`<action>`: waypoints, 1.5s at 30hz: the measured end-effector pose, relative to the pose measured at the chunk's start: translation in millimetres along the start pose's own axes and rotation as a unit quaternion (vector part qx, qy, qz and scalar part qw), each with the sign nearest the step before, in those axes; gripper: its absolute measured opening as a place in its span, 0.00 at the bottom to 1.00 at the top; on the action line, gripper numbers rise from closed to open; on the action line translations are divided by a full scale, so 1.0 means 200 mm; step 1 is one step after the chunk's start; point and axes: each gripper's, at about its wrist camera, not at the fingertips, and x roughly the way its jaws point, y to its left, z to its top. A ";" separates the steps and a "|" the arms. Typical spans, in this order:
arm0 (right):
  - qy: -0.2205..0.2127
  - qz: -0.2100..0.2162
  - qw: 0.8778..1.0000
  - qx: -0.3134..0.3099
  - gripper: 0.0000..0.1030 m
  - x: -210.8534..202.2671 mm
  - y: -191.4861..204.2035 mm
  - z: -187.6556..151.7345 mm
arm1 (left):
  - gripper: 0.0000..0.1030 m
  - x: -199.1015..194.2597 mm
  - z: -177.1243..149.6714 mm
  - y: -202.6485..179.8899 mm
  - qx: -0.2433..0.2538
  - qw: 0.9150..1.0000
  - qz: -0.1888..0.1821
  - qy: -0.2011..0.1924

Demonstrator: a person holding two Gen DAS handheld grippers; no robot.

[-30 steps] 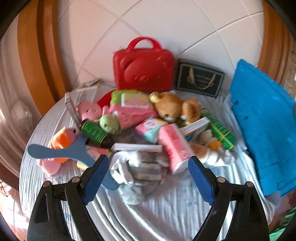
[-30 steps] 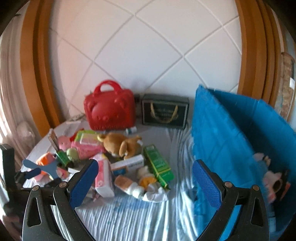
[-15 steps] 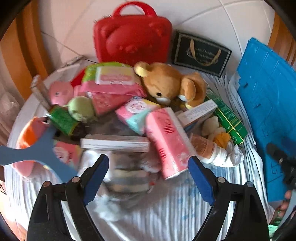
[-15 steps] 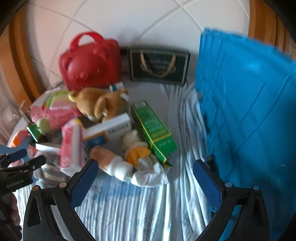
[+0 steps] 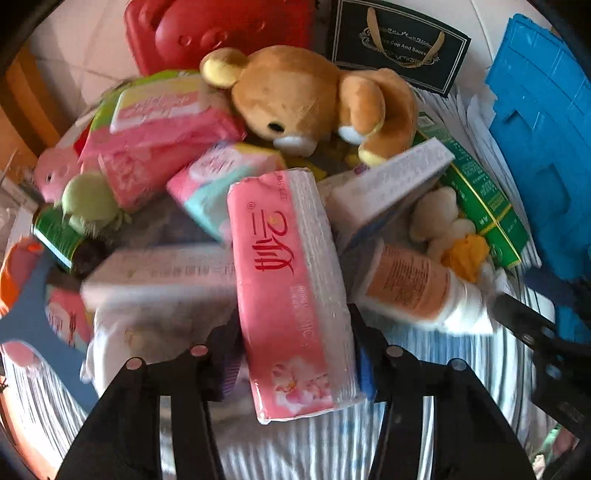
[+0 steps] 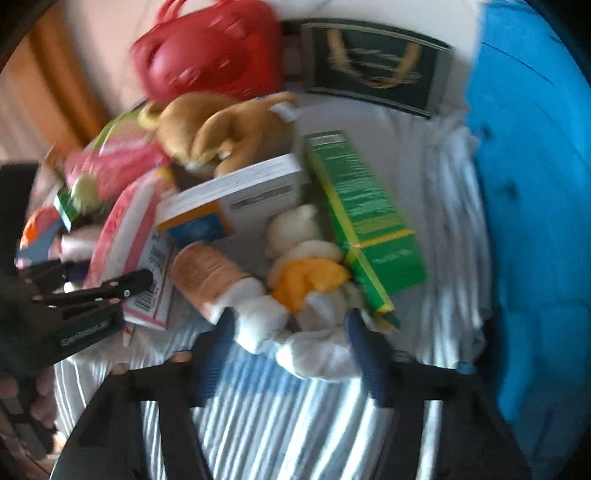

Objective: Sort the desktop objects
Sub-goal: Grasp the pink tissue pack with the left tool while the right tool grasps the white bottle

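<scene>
One brown teddy bear (image 5: 306,99), one red case (image 5: 221,29), one dark gift box (image 5: 399,44), one green carton (image 6: 362,221), one peach bottle (image 5: 410,284), one blue crate (image 5: 543,147). Several pink tissue packs (image 5: 291,295) (at least four; blur hides more). Two grippers.

Warm daylight falls in bright bands across the striped cloth (image 6: 280,417), leaving blown highlights between soft shadows. The right wrist view is smeared with motion blur, worst on the red case (image 6: 214,55) and dark gift box (image 6: 373,66). The left view is sharper centrally, blurring outward. Fisheye curvature bends both pictures, dark at the corners.
</scene>
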 end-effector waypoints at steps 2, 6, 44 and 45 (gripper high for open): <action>0.001 0.006 1.000 -0.030 0.54 0.03 0.06 0.01 | 0.47 -0.02 -0.05 0.04 -0.003 1.000 -0.005 0.003; 0.018 0.015 0.994 -0.103 0.58 0.12 0.20 0.05 | 0.47 -0.03 -0.07 0.05 0.003 1.000 0.002 0.000; -0.010 0.037 0.999 -0.005 0.39 -0.20 0.21 -0.07 | 0.47 -0.24 -0.19 0.00 0.028 0.998 0.009 -0.056; -0.003 0.036 0.999 -0.007 0.39 -0.17 0.21 -0.07 | 0.47 -0.21 -0.18 0.00 0.028 0.998 0.010 -0.051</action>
